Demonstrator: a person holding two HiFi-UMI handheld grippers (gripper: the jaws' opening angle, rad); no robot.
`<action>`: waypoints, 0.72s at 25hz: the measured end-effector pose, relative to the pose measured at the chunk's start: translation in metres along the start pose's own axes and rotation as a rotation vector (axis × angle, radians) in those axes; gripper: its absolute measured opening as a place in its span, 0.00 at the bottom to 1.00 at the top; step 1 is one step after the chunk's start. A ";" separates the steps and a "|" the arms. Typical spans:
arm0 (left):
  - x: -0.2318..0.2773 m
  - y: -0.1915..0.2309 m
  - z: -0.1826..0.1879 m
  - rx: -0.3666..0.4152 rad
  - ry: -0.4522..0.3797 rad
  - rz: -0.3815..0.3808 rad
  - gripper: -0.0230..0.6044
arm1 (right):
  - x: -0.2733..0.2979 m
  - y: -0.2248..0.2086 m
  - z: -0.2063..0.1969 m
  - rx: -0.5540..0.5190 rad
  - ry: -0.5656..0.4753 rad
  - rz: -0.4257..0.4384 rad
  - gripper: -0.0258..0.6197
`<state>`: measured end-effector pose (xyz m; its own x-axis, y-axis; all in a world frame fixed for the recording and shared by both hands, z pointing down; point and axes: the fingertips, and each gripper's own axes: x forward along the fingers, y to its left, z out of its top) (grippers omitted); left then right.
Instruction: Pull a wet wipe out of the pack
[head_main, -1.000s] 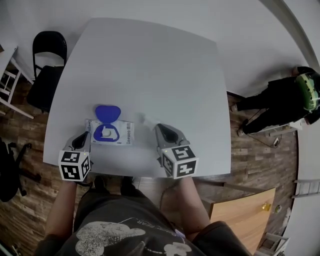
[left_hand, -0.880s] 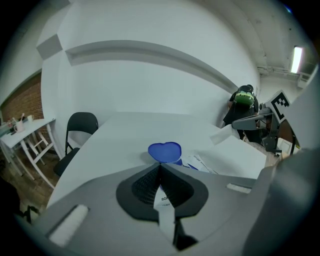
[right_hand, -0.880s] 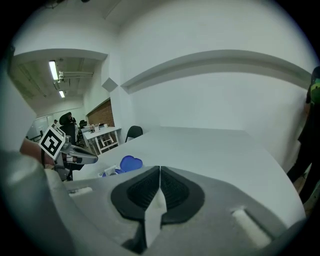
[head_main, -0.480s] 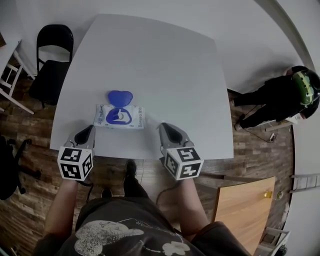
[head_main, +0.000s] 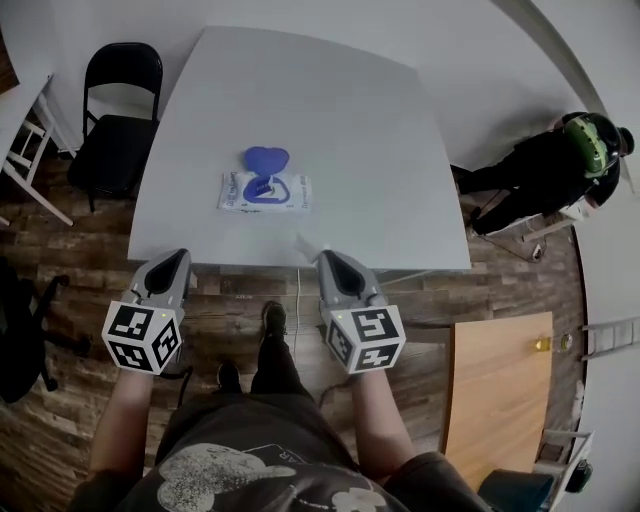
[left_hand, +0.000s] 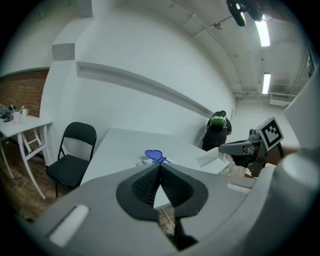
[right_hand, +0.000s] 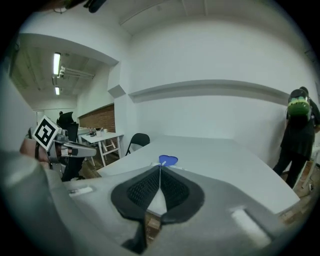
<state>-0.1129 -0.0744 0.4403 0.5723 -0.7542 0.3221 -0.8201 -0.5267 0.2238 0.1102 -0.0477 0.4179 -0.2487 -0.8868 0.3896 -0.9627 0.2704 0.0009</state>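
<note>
left claw (head_main: 178, 256): jaws together, nothing in them | right claw (head_main: 328, 257): clamped on the wet wipe (left_hand: 209, 158) (by one edge, it seems) | pack (head_main: 265, 192): ahead of both claws, well apart, lid (head_main: 267, 158) up | risk: we fear the wipe slips from so slight a pinch.

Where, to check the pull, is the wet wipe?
Left gripper view, right side: the wet wipe, pinched in the right tool, at the table edge.

Left gripper (head_main: 177, 257) jaws closed; right gripper (head_main: 328, 257) jaws pinch wet wipe (left_hand: 210, 156).
</note>
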 end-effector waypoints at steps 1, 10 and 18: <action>-0.008 -0.004 0.000 0.017 -0.010 -0.013 0.06 | -0.009 0.005 -0.003 0.001 0.000 -0.009 0.04; -0.047 -0.043 0.009 0.078 -0.082 -0.091 0.07 | -0.061 0.022 -0.014 0.007 -0.023 -0.055 0.04; -0.066 -0.085 0.007 0.081 -0.119 -0.062 0.07 | -0.097 0.013 -0.011 -0.009 -0.094 -0.018 0.04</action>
<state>-0.0809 0.0174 0.3935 0.6219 -0.7577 0.1979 -0.7831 -0.6002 0.1629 0.1227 0.0455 0.3900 -0.2409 -0.9225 0.3016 -0.9662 0.2574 0.0155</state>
